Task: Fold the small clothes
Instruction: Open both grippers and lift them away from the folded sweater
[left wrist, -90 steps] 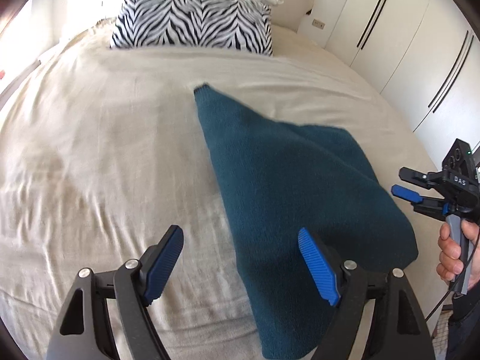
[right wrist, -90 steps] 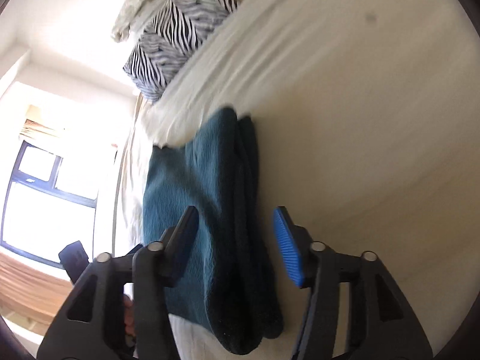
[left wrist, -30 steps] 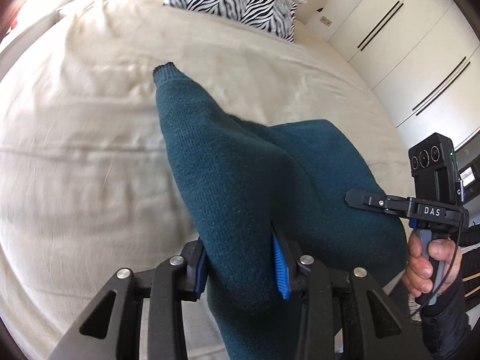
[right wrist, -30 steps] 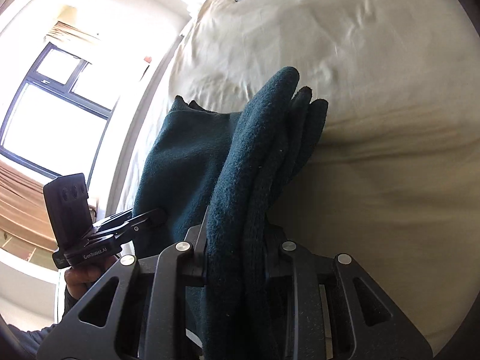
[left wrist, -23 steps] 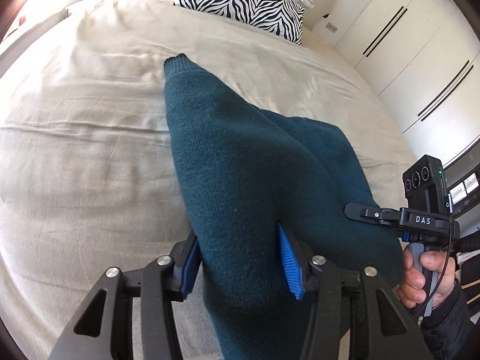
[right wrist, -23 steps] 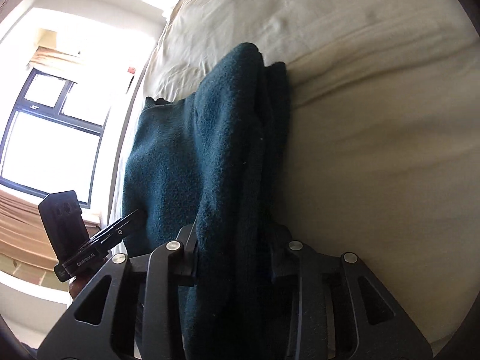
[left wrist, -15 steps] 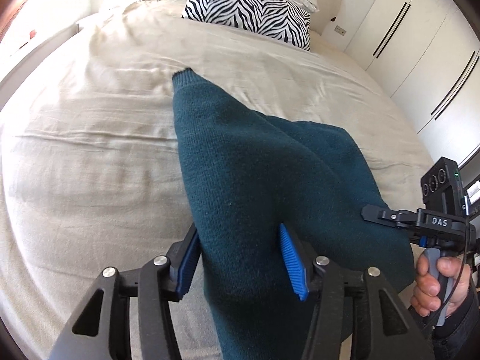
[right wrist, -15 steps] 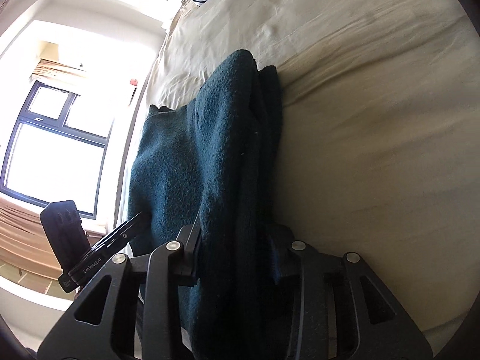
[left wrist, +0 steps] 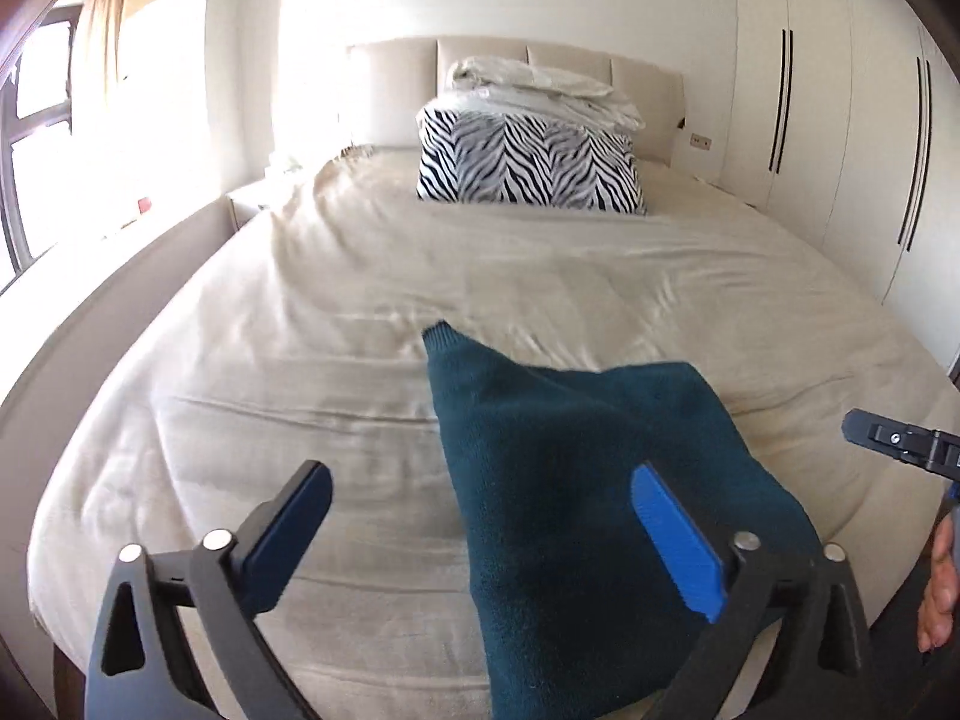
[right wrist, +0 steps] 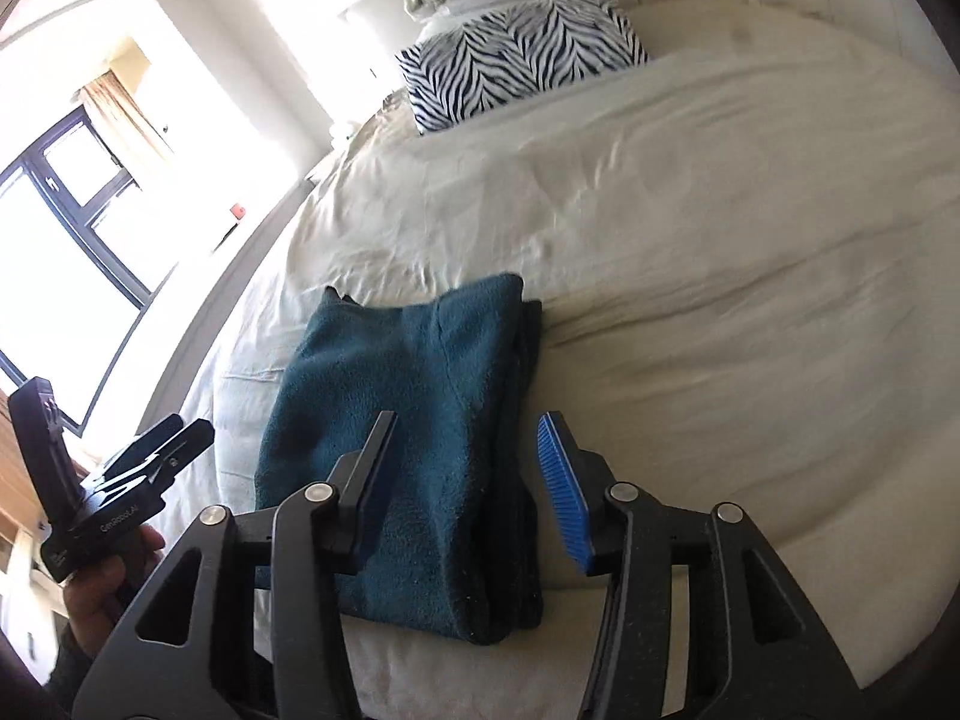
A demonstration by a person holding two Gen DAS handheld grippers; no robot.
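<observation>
Release after a fold: the dark teal knitted garment [right wrist: 420, 438] lies doubled on the cream bedsheet [right wrist: 720, 240], lower centre of both views. The left gripper [left wrist: 480, 534] and right gripper [right wrist: 465, 480] have just been opening and hold nothing, the cloth lying clear below their jaws. The next move likely calls for regripping an edge for another fold.

This is a bedroom in a home. A wide bed [left wrist: 372, 324] with a wrinkled cream cover fills the room, backed by a padded headboard [left wrist: 480, 60], with a zebra-print pillow [left wrist: 528, 162] and folded white bedding [left wrist: 540, 87] stacked at its head. Tall white wardrobe doors [left wrist: 840, 120] with long dark handles line one side, and a dark-framed window [right wrist: 78, 210] with a curtain lets in bright daylight on the other.
</observation>
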